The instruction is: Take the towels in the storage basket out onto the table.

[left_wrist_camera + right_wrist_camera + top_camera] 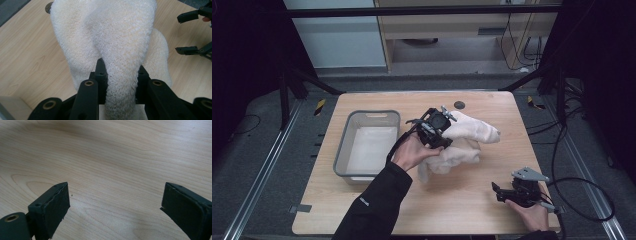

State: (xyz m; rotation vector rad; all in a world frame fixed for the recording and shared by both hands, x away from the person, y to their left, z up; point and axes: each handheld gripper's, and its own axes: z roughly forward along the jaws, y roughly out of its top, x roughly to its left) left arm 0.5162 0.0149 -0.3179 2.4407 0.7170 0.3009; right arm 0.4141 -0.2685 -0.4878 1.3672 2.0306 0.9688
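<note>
A cream terry towel (462, 142) lies crumpled at the middle of the wooden table (362, 210). My left gripper (447, 131) is shut on a fold of the towel (120, 50), which runs up between its two black jaws in the left gripper view. My right gripper (498, 192) rests near the table's front right corner, open, pointing left. Its two pads (53, 205) stand wide apart over bare wood with nothing between them. In the left gripper view the right gripper (193, 32) shows at the upper right, jaws spread.
A grey plastic bin (343, 150) with a pale lining sits on the left half of the table. A small dark round disc (459, 105) lies near the far edge behind the towel. Black cables trail off the right side.
</note>
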